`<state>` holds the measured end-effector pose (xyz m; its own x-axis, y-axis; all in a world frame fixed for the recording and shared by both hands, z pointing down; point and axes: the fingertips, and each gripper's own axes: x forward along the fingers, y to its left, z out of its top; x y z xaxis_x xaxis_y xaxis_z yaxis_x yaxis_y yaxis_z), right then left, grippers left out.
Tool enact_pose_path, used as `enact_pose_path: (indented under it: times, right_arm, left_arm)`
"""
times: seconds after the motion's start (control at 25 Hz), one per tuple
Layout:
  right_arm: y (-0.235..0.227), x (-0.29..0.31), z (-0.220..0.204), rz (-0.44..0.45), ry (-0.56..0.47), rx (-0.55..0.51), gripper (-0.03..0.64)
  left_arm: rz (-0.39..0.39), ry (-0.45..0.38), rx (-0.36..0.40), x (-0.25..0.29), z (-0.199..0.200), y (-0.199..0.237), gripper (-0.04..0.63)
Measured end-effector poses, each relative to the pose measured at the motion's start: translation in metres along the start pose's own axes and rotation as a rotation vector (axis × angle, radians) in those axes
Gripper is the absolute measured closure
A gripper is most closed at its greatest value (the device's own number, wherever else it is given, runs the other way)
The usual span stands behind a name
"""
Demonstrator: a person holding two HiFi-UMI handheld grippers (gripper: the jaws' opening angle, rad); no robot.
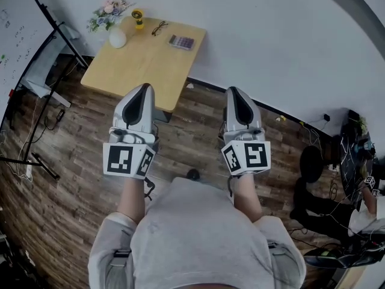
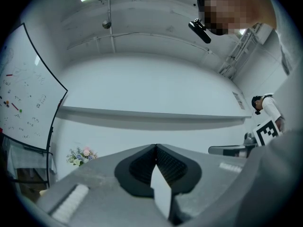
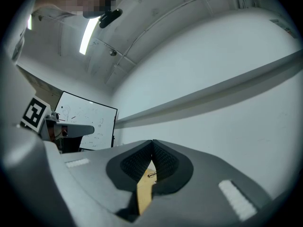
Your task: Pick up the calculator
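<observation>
**A:** Which way is the calculator (image 1: 181, 41) from the tools?

**B:** Well ahead of both, on the bench (image 1: 129, 71). It's ahead-right of the left tool (image 1: 143, 92) and ahead-left of the right tool (image 1: 236, 94). I'd say the left one is somewhat nearer.

**A:** And its long axis?

**B:** Roughly crosswise to the way the tools point, so I judge a straight-on reach would close across its short side.

**A:** What about the jaws?

**B:** Both tools are closed, pads together, holding nothing. They would need to open first. The glasses (image 1: 159, 27) lie just left of the calculator.
</observation>
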<state>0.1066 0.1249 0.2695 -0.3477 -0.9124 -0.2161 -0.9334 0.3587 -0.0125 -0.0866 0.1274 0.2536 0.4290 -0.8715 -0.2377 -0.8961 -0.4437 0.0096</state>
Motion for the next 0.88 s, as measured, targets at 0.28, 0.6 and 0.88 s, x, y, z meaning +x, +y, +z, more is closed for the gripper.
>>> enact_pose_path:
  times: [0.28,0.6,0.88]
  right_arm:
    - [-0.042,0.008,-0.006,-0.009,0.003,0.011,0.614]
    - [-0.056,0.017,-0.023,0.010,0.028,0.028,0.614]
    - [-0.077,0.045,-0.036,-0.009,0.042,0.032,0.614]
  left_arm:
    - [-0.002,-0.025,-0.013,0.033,-0.008,-0.017,0.591]
    - [-0.016,0.012,-0.003,0.056,-0.024,-0.025,0.591]
    - [-0.036,0.030,0.003,0.093,-0.039,-0.016,0.591]
